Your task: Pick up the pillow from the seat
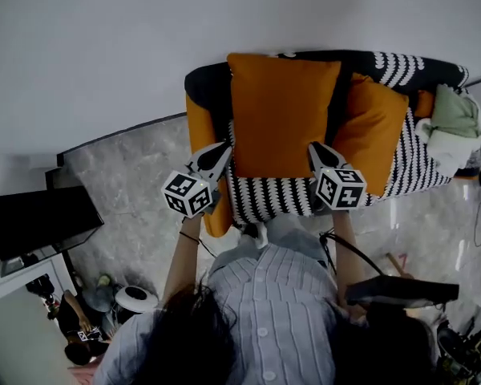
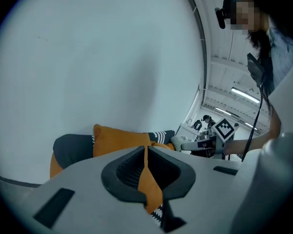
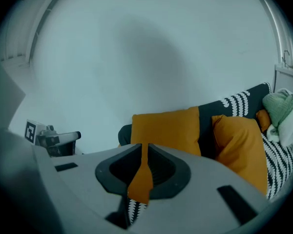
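Observation:
A large orange pillow [image 1: 282, 115] stands against the back of the sofa [image 1: 272, 199], which has a black-and-white patterned cover. My left gripper [image 1: 222, 148] is shut on the pillow's lower left corner, and my right gripper [image 1: 314, 147] is shut on its lower right corner. In the left gripper view a strip of orange fabric [image 2: 149, 182] is pinched between the closed jaws of the left gripper [image 2: 146, 150]. The right gripper view shows the same orange fabric [image 3: 140, 179] caught in the right gripper [image 3: 144, 147], with the pillow [image 3: 166, 130] rising beyond it.
A second orange pillow [image 1: 373, 131] leans to the right of the held one. Green and white cloths [image 1: 453, 127] lie piled at the sofa's right end. The orange sofa arm [image 1: 199, 127] is at the left. A black screen [image 1: 36, 223] stands lower left on the floor side.

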The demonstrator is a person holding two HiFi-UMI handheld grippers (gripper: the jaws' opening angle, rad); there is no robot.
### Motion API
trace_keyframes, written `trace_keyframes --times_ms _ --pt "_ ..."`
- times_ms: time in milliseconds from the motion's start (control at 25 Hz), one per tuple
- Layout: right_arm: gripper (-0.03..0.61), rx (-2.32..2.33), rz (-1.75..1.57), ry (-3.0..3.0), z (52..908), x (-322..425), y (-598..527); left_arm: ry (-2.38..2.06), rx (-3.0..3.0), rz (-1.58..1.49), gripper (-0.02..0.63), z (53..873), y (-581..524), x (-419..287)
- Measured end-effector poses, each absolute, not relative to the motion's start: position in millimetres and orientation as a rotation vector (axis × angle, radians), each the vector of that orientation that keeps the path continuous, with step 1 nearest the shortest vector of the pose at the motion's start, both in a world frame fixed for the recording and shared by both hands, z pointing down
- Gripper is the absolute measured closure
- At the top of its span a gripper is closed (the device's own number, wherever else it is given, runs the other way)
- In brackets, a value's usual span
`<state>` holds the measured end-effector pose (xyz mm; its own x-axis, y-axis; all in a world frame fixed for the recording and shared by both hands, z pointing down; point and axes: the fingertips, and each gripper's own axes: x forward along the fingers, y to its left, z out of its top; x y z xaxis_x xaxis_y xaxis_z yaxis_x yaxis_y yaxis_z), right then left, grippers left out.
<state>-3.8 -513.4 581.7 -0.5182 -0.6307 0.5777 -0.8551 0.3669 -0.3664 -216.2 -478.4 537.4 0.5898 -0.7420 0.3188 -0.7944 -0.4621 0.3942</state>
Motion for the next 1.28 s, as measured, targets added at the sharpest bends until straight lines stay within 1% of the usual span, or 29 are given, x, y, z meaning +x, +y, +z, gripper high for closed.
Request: trace_keyframes --times_ms 120,280,560,800,880,960,1040,1120,1280 --pt "0.531 1.294 0.889 -2.25 601 10 -535 -1.202 2.29 0.122 0.603 545 -499 -215" --pt "0.529 1.28 0.867 -2.215 628 23 -563 -1.169 2.269 0.19 0.601 568 -522 -210" --pt "0.529 1.236 0.823 -2.195 663 34 -608 -1.123 2.222 0.228 0.526 605 -568 -198" --pt "0.52 1.255 0.879 -2.202 681 44 -656 -1.142 2.177 0.265 0.481 633 -607 -212" --pt "0.464 1.242 0.892 -2.21 687 49 -670 -1.153 2.151 0.265 0.46 643 -617 -218" --pt "0.428 1.222 0.913 -2.227 694 52 -680 -1.178 2.119 0.259 0.437 653 -625 -227" --pt "0.391 1.197 0.938 -2.231 703 57 -689 -1.212 2.091 0.254 0.397 664 -633 -236" --pt "0.354 1.166 0.957 -2.224 714 60 -695 -1.221 2.074 0.252 0.376 673 -638 -243" --pt "0.307 1.133 1.05 -2.218 734 63 -706 -1.168 2.053 0.302 0.334 696 -644 -247"
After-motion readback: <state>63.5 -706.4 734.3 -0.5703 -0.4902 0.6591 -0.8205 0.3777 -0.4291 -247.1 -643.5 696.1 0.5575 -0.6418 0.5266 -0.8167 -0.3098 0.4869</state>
